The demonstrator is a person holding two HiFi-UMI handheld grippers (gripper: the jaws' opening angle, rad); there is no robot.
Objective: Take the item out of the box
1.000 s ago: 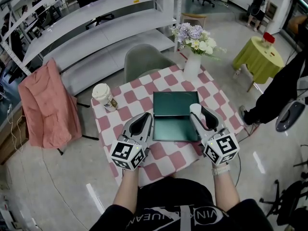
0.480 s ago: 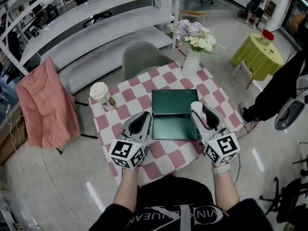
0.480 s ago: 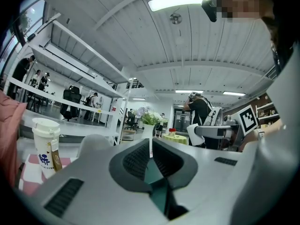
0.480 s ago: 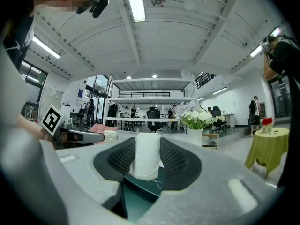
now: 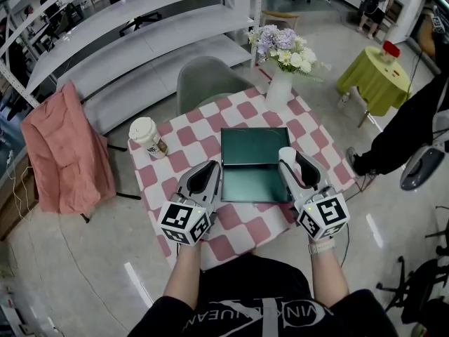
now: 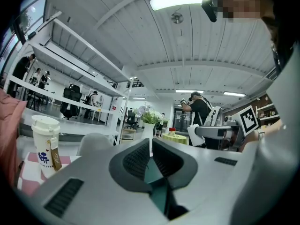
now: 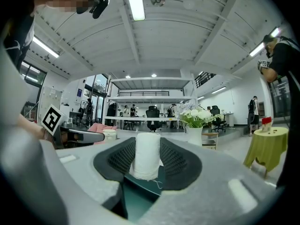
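In the middle of the table (image 5: 184,149), the box (image 5: 254,184), one half lying behind the other. Just beside the box's left edge, the left gripper (image 5: 208,171), jaws together. Over the box's right edge, the right gripper (image 5: 287,159), with a roll (image 7: 146,156) upright between its jaws. Near the table's far left corner, a cup (image 5: 146,136); at its far right corner, a vase (image 5: 279,93). Behind the table, a chair (image 5: 203,84), and behind that, shelving (image 5: 154,20). Well apart to the left, a draped garment (image 5: 66,153); far off to the right, a round table (image 5: 375,81), with a person (image 5: 414,125) nearer on that side
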